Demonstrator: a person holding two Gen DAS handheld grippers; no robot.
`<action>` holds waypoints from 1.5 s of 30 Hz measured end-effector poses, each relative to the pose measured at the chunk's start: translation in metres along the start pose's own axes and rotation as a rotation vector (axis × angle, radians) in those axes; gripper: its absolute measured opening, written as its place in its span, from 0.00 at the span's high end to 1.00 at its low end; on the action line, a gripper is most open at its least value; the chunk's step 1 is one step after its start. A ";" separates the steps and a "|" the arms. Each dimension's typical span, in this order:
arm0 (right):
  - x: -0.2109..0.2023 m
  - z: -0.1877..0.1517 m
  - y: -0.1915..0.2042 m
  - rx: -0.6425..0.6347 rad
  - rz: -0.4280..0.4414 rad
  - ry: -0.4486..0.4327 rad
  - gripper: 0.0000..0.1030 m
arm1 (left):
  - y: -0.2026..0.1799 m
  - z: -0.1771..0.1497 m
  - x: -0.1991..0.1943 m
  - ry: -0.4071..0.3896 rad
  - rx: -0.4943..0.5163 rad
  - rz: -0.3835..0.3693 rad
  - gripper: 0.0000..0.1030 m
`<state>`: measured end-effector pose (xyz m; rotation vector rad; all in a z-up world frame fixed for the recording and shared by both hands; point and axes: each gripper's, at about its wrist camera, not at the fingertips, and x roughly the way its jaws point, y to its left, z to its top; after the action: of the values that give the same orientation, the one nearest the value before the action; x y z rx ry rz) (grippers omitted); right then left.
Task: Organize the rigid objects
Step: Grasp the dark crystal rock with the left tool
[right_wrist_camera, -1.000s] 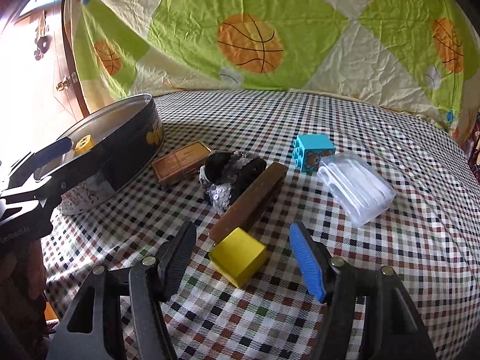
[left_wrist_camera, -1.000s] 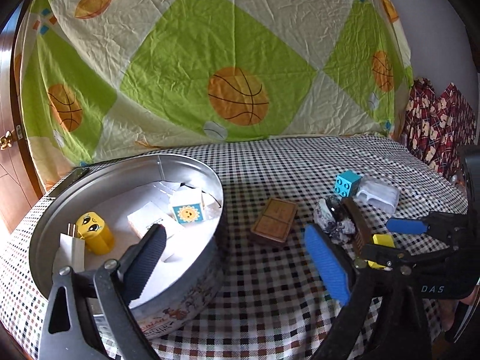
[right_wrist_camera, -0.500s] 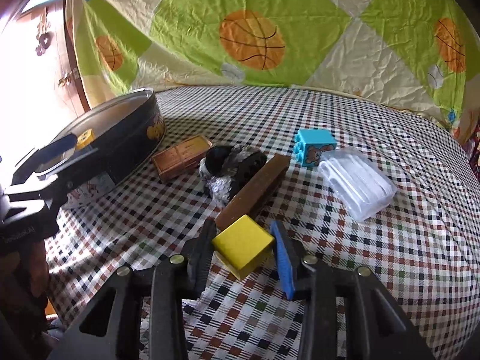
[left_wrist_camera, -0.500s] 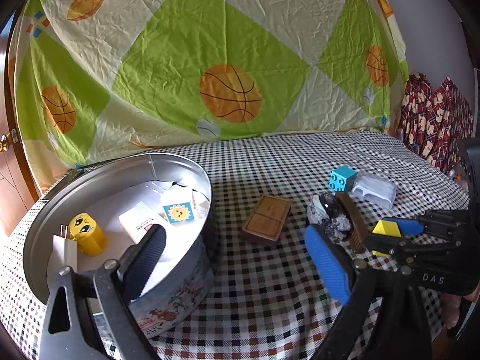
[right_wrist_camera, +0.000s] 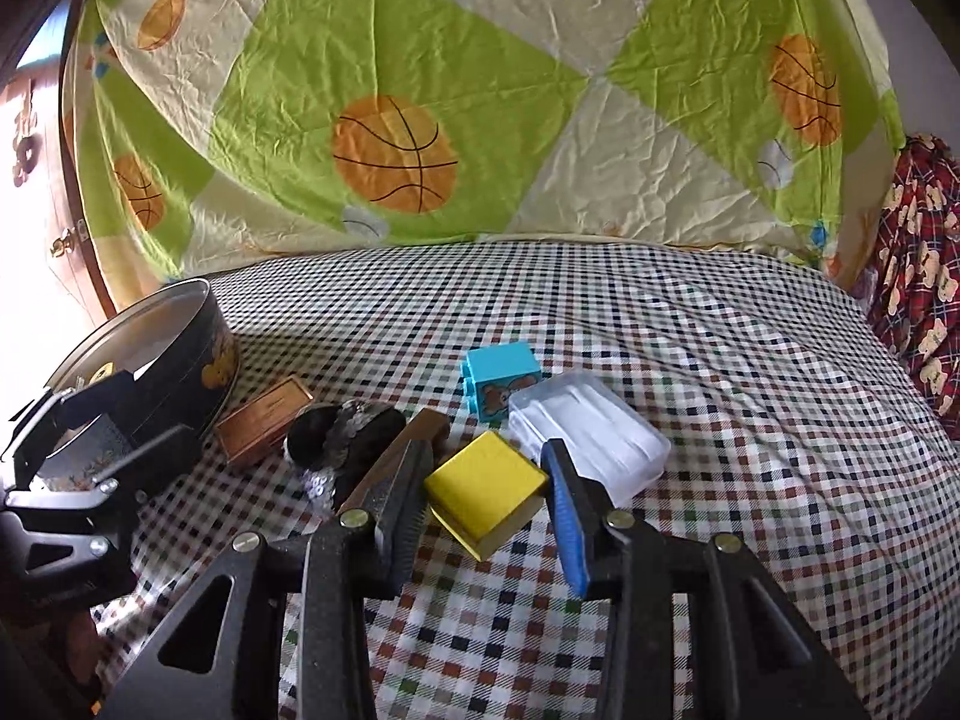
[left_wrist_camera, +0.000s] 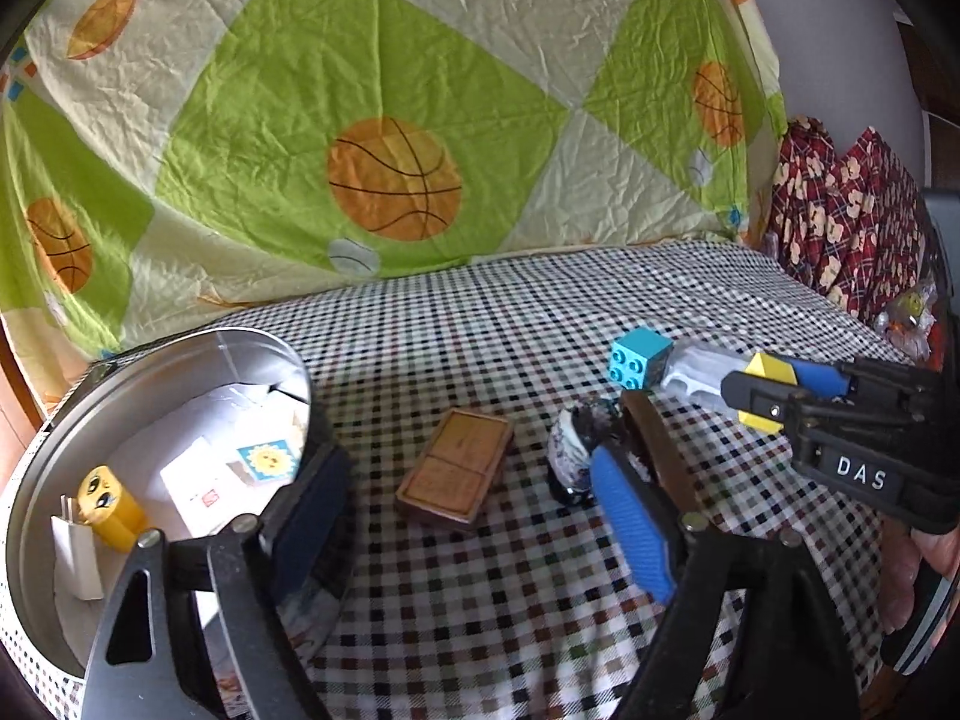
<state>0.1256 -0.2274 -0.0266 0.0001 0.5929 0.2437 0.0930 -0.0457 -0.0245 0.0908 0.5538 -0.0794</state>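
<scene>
Yellow block now lifted off the table, pinched by the right hand-held gripper [right_wrist_camera: 486, 498].
The yellow block [right_wrist_camera: 485, 492] sits between its pads, clear plastic box [right_wrist_camera: 591, 438] just beyond; the left hand-held gripper [left_wrist_camera: 474, 516], jaws closing on nothing, hovers beside the round tin [left_wrist_camera: 72, 408].

A home room: a checked tablecloth [right_wrist_camera: 690, 324] beneath the tongs, a basketball-print bedsheet [right_wrist_camera: 480, 90] hung behind, patterned red fabric [right_wrist_camera: 918, 276] to their right.
</scene>
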 end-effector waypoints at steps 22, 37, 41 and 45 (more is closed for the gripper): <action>0.005 0.001 -0.008 0.032 -0.021 -0.022 0.61 | -0.042 0.019 0.067 0.196 0.015 -0.092 0.30; 0.009 0.001 -0.009 0.044 -0.016 -0.005 0.61 | -0.052 0.018 0.080 0.258 0.066 -0.090 0.59; 0.007 0.000 -0.011 0.052 -0.019 -0.016 0.61 | -0.054 0.018 0.072 0.223 0.079 -0.082 0.59; 0.004 -0.001 -0.010 0.049 -0.027 -0.030 0.61 | -0.052 0.020 0.067 0.185 0.068 -0.068 0.59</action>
<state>0.1307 -0.2366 -0.0300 0.0428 0.5681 0.2028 0.1549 -0.1032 -0.0463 0.1470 0.7396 -0.1575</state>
